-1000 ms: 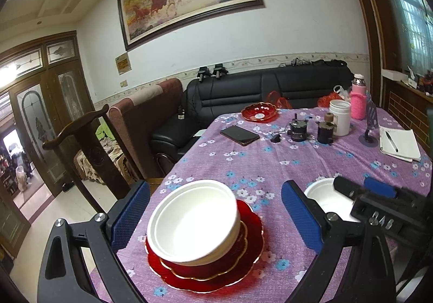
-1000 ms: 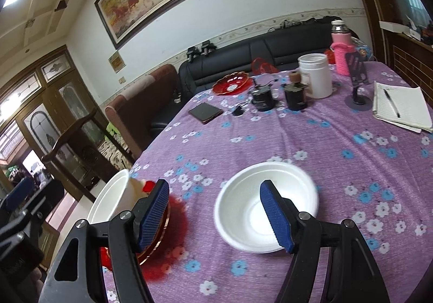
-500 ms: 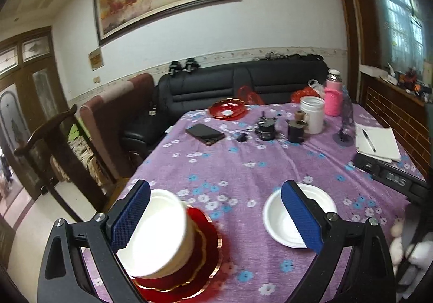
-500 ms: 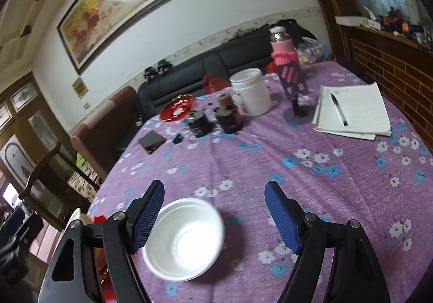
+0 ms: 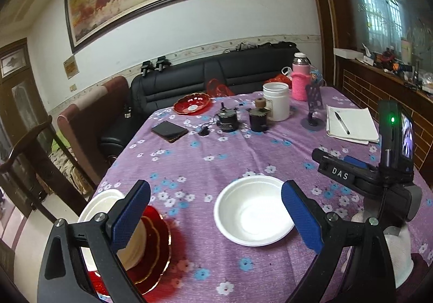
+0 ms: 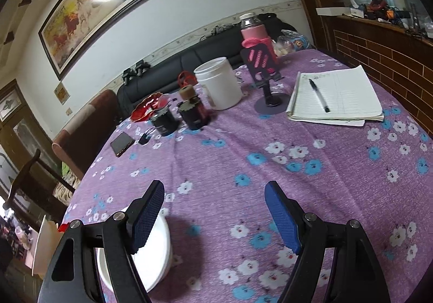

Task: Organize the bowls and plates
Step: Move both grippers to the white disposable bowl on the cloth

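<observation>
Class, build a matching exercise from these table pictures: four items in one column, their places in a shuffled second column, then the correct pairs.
Items
1. pen
2. loose white bowl
3. stacked white bowl
4. black phone

Places
A. on the red plates
B. on the notebook
C. flat on the tablecloth, near the small red dish
D. alone on the cloth, in front of the left gripper

Pairs: 1-B, 2-D, 3-A, 4-C

Open purple tablecloth (image 6: 338,167) lies ahead of your right gripper (image 6: 216,219), its jaws spread wide over bare cloth. To its left sits the white bowl (image 5: 254,217); farther left, a second bowl on red plates (image 5: 155,246). Jars (image 6: 193,112), a tub (image 6: 219,84) and a notebook (image 6: 338,94) crowd the far side.
</observation>
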Tool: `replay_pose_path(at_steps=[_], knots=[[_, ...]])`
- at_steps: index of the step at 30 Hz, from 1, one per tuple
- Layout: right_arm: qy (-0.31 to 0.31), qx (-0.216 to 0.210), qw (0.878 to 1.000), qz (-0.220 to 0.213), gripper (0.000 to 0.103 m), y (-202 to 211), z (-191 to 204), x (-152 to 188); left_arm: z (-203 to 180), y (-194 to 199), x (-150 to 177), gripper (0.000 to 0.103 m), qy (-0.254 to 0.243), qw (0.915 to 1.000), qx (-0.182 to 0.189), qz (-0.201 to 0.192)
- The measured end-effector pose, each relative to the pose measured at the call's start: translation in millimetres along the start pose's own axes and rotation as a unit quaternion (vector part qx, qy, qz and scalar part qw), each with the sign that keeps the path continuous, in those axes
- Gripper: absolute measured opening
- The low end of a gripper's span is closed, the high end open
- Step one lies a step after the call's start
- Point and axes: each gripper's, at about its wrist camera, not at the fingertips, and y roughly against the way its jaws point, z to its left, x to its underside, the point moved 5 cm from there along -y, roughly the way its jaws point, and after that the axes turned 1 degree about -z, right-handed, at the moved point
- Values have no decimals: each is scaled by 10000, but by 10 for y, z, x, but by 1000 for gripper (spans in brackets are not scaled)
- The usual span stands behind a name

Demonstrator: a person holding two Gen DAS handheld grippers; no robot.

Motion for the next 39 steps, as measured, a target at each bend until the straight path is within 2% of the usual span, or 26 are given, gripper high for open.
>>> replay_pose_path(at_steps=[9,33,36,39], knots=[[-20,-69,9999,97,81,-21,-7,19,-164,-172,34,97,-115,9998,58,145],[97,-53,9998,158,81,-52,47,70,-117,-254,105,97,-165,9996,-15,223],[76,-18,9998,187,81,-70,29,76,38,-442,81,97,99,9987,177,473],[71,10,9997,215,81,-90,20,86,277,-731,54,97,671,9928,474,868]])
